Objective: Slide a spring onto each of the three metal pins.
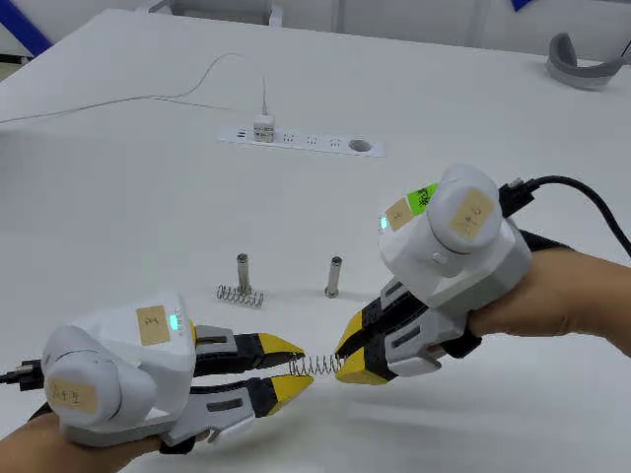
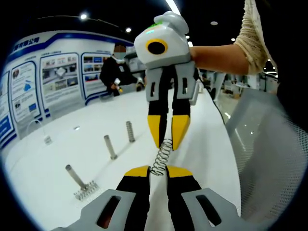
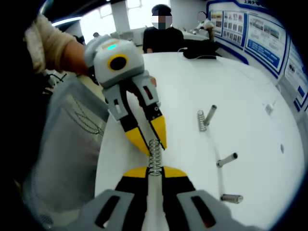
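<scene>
A small steel spring (image 1: 317,366) hangs level between both grippers just above the white table (image 1: 118,217). My left gripper (image 1: 304,365) is shut on its left end and my right gripper (image 1: 342,360) on its right end. In the left gripper view the spring (image 2: 162,154) runs from my own jaws up to the right gripper (image 2: 168,139). Two bare pins stand behind: the left pin (image 1: 243,273) with a loose spring (image 1: 240,295) lying at its foot, and the middle pin (image 1: 334,277). A third pin (image 2: 130,131) looks ribbed, as if a spring sits on it.
A white power strip (image 1: 301,140) with a plugged cable lies farther back on the table. A grey curved object (image 1: 587,64) rests at the far right corner. A mesh chair (image 2: 269,159) stands beside the table, and a person (image 3: 162,33) stands beyond it.
</scene>
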The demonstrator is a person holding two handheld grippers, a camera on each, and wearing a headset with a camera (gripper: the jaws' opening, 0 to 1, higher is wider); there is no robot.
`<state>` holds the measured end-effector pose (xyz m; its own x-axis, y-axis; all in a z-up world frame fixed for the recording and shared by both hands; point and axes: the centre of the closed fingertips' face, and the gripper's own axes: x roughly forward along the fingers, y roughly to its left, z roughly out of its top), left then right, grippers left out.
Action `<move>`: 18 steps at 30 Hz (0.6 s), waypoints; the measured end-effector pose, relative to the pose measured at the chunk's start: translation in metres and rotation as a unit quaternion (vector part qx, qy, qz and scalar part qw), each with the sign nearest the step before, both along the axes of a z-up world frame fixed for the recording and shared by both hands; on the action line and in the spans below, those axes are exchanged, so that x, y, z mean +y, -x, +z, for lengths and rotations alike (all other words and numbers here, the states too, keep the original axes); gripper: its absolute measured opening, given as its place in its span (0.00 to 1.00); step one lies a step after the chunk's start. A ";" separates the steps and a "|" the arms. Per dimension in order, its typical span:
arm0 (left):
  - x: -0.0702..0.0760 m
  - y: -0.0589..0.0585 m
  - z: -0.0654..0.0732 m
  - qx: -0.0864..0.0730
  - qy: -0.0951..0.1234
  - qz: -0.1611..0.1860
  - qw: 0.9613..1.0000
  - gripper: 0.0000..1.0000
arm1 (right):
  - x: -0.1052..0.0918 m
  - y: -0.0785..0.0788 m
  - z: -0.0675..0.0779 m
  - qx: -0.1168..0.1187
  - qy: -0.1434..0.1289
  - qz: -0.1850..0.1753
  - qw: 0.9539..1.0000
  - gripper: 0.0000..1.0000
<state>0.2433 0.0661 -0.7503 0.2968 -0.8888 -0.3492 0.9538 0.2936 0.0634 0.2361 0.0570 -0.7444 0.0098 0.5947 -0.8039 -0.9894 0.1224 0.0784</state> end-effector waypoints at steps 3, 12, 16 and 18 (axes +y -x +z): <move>0.001 0.000 -0.002 0.002 -0.002 0.001 1.000 0.12 | 0.004 -0.001 0.005 -0.003 -0.009 0.000 1.000 0.12; 0.001 0.000 -0.003 0.006 -0.002 0.004 1.000 0.12 | 0.012 -0.004 0.017 -0.015 -0.030 0.002 0.999 0.12; 0.000 0.001 -0.003 0.007 -0.002 0.003 1.000 0.11 | 0.017 -0.004 0.022 -0.019 -0.040 0.003 0.999 0.12; 0.000 0.001 -0.003 0.008 -0.001 0.003 1.000 0.11 | 0.018 -0.005 0.023 -0.021 -0.042 0.003 0.999 0.12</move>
